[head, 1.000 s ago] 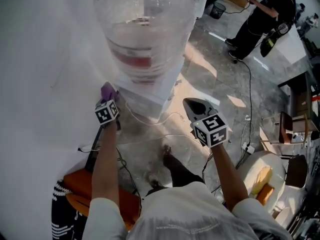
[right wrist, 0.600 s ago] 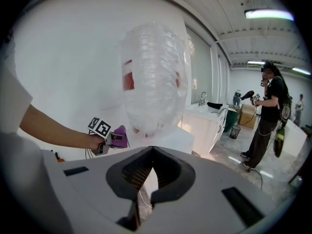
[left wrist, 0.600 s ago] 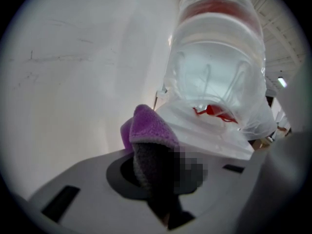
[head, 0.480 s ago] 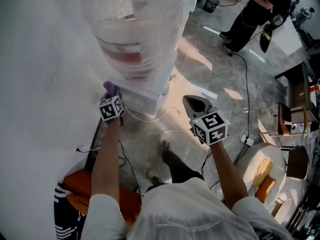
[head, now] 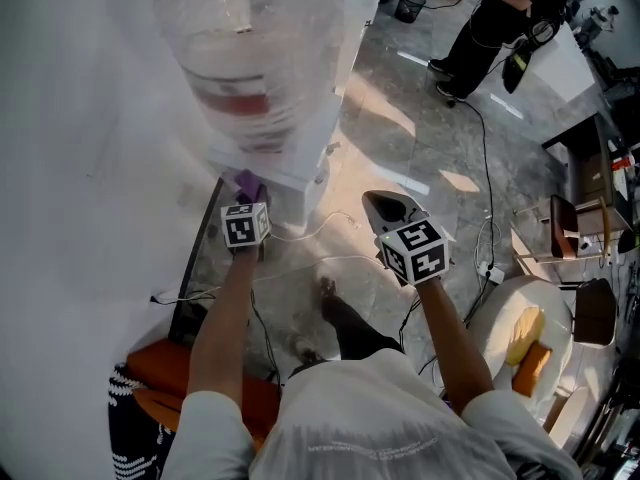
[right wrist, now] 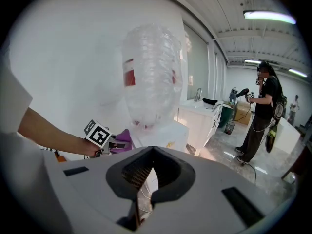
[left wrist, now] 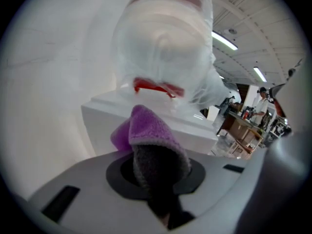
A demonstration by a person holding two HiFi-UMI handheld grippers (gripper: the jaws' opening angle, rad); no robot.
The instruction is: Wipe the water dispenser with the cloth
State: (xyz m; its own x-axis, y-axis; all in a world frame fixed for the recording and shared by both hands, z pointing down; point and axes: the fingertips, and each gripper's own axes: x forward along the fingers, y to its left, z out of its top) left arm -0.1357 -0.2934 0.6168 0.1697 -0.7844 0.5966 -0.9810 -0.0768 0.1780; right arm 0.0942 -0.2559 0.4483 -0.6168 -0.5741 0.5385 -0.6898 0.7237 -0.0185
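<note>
The left gripper (head: 246, 200) is clamped tight on a purple fleece cloth (left wrist: 148, 130), held by the top edge of the white box-shaped water dispenser (head: 292, 184). The right gripper (right wrist: 152, 152), jaws together and empty, hangs apart.

Directly ahead of the left tool (head: 247, 196), the water dispenser (head: 295, 183) and its bottle (head: 250, 58) block passage; the wall (head: 80, 168) crowds its left. Ahead of the right tool (head: 388, 208), open floor (head: 420, 138).
</note>
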